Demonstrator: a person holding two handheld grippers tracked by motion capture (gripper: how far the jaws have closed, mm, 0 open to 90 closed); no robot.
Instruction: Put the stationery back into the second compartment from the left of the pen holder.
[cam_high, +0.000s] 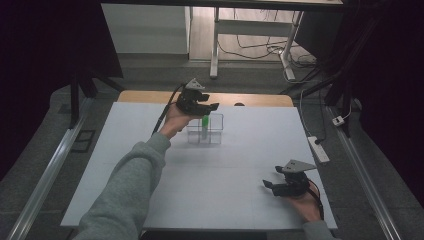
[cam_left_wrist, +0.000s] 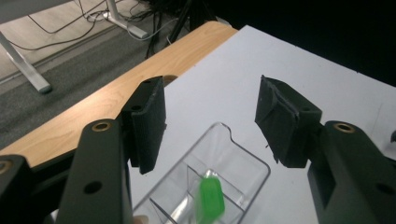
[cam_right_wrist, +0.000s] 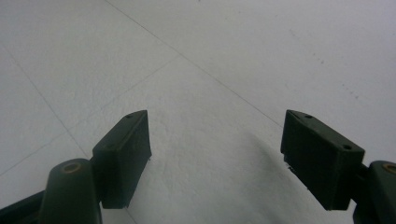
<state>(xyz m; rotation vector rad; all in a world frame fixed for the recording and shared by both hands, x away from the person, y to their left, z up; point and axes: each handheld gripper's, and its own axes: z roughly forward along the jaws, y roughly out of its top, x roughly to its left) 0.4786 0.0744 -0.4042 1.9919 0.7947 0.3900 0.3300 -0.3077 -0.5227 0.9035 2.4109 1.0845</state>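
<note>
Left tongs are hanging released just above the clear box, w/ the green marker standing below them in a compartment, prob. just dropped in. Right tongs are idling released over bare desk, nothing between.

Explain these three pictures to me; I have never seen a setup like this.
A person sits at a white table with a two-jawed tool in each hand. The high view looks down on the table from above. The other two come from cameras riding on the tools, looking along their black jaws. The left hand-held gripper hangs over a clear divided box with a green-capped tube standing inside; its jaws are open and hold nothing. The right hand-held gripper sits near the table's front edge, jaws open over bare tabletop.
</note>
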